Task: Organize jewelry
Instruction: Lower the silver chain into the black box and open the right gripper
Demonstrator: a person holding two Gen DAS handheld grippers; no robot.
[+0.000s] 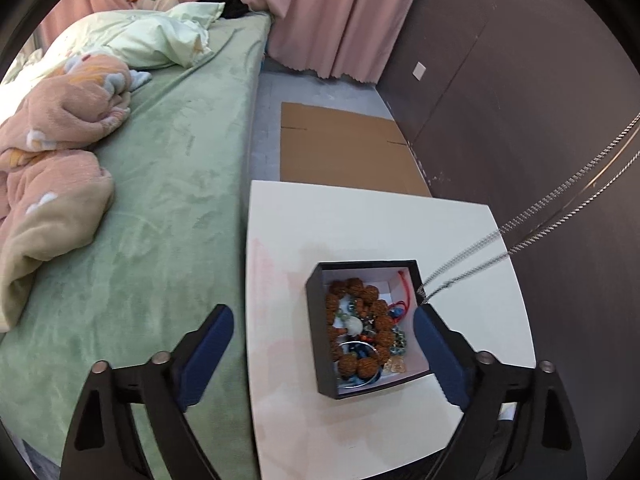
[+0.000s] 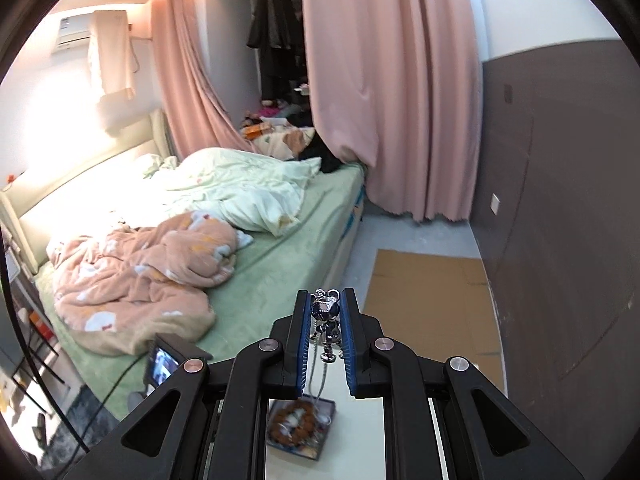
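A black jewelry box (image 1: 320, 360) sits on the white table (image 1: 400, 220), filled with a brown bead bracelet (image 1: 352, 292), a red cord and small stones. My left gripper (image 1: 320, 356) is open, its fingers to either side of the box. My right gripper (image 2: 326, 304) is shut on a silver bear pendant (image 2: 325, 308), held high above the table. The pendant's silver chain (image 2: 320, 376) hangs down to the box (image 2: 300, 428). In the left wrist view the chain (image 1: 560, 204) runs taut from the box's right edge up to the right.
A bed with a green sheet (image 1: 168, 200) and pink blanket (image 1: 52, 140) lies left of the table. Flat cardboard (image 1: 340, 148) lies on the floor beyond the table. A dark wall (image 1: 520, 120) runs along the right. Pink curtains (image 2: 380, 100) hang behind.
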